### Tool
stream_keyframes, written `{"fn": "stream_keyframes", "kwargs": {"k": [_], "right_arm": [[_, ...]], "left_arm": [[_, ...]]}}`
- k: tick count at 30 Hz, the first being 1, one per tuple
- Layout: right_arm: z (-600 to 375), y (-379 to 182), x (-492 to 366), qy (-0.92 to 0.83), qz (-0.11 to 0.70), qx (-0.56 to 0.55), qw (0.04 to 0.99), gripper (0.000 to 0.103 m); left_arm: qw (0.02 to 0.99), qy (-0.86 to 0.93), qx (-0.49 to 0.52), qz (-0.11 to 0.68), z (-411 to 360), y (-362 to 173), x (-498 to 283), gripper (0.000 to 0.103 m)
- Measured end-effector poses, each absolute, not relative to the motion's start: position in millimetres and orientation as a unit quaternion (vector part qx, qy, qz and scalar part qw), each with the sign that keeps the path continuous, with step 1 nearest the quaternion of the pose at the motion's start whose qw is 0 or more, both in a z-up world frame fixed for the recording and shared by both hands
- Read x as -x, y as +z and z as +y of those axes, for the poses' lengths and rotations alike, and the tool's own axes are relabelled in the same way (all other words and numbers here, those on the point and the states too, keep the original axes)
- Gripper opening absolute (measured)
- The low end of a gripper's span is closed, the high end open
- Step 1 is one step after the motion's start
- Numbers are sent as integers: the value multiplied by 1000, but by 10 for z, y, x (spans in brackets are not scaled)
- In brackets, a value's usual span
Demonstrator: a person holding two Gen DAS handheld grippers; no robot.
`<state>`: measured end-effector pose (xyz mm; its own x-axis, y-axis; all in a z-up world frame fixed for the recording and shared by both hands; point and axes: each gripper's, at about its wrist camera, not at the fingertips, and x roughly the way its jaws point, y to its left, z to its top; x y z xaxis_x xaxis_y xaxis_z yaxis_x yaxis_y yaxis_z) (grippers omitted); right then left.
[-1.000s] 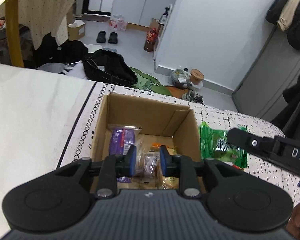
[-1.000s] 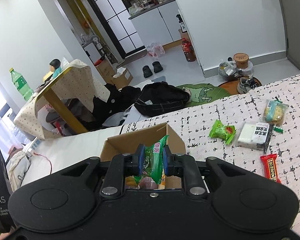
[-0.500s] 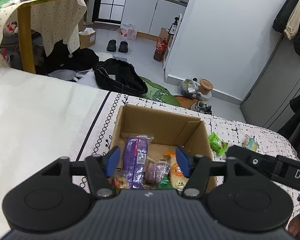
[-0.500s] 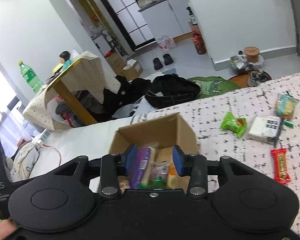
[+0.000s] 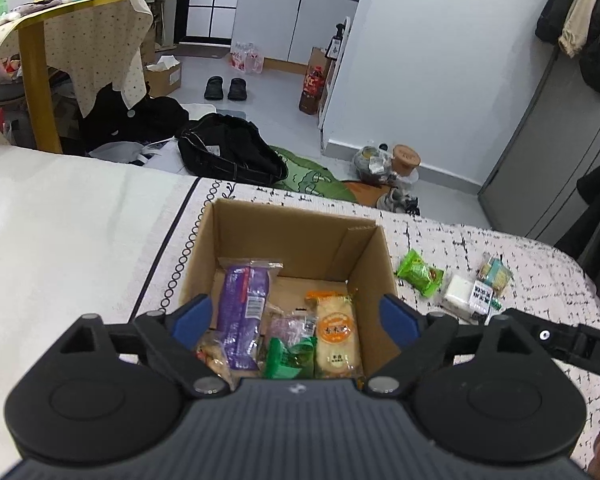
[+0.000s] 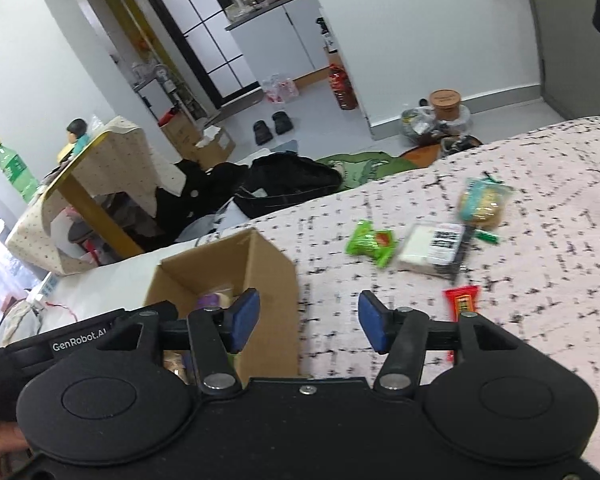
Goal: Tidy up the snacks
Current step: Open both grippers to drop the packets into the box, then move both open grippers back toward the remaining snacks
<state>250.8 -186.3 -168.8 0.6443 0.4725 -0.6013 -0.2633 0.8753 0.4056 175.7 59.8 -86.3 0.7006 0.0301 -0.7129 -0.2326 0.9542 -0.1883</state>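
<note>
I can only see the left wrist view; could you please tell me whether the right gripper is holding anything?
Observer: No. The right gripper is open; its jaws have just been opening, with nothing between them.
Operator: Thanks. Is any snack on the bedspread hidden from me?
Observer: Yes, a red snack bar lies there, nearer the gripper than the white packet.
Operator: Where does that gripper point?
Observer: At bare bedspread just right of the cardboard box.
</note>
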Motion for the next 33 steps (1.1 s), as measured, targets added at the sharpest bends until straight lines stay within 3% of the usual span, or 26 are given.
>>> {"fn": "stream_keyframes", "kwargs": {"k": [5, 11, 24, 33], "right_arm": [[-2061, -1673, -2475, 190, 363, -139, 901, 73], [-2252, -1654, -2450, 179, 361, -138, 905, 79], [-2600, -1715, -2451, 160, 371, -133, 905, 85], [-2706, -1852, -2494, 153, 391, -134, 898, 79]], "left_arm": [[913, 60, 122, 385, 441, -870, -1769, 90], [917, 35, 106, 383, 217, -816, -1793, 90], [924, -17, 70, 375, -258, -758, -1880, 90], [926, -40, 70, 369, -435, -743, -1968, 90]]}}
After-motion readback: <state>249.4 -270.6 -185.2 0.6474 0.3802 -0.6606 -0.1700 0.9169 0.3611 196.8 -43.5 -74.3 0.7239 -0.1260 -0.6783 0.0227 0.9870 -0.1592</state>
